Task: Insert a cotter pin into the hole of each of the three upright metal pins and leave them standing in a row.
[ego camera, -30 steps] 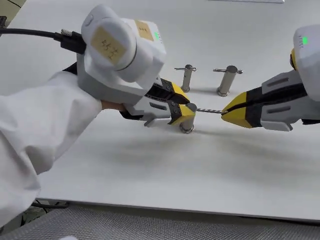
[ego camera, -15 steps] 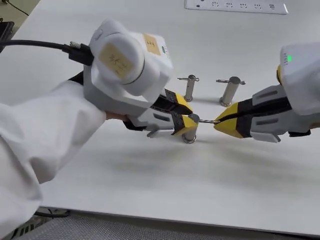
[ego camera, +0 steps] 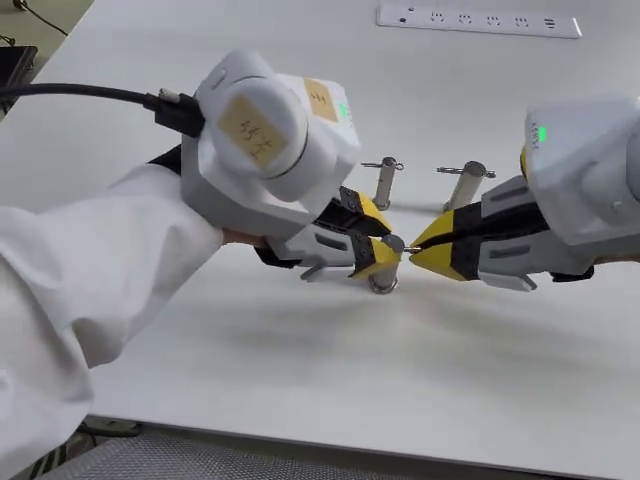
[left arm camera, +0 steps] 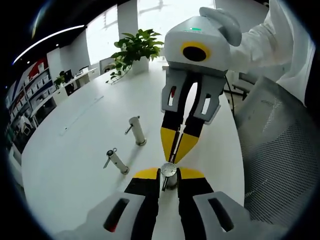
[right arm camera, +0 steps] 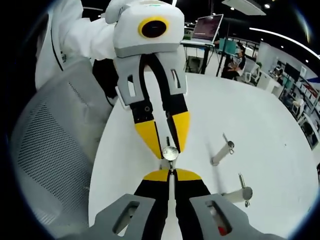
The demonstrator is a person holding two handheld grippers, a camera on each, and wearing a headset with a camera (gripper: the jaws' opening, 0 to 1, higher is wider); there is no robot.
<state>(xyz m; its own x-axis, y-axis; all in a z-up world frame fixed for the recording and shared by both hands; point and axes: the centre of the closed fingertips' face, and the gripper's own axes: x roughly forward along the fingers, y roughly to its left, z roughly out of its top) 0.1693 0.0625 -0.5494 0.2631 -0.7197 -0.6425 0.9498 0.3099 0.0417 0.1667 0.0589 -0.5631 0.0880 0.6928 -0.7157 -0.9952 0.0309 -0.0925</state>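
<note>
Two pins [ego camera: 384, 186] holding cotter pins [ego camera: 381, 164], third pin [ego camera: 382, 282] in left gripper [ego camera: 383, 240]

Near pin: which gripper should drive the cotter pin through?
Right. The right gripper is shut on the cotter pin, lined up at the head of the near pin. The left gripper clamps that pin, so it should probably just hold.

Yellow-and-black left tongs [ego camera: 381, 238] and right tongs [ego camera: 424, 247], silver pin [ego camera: 383, 281] and cotter pin [ego camera: 408, 249], white table [ego camera: 300, 350].
</note>
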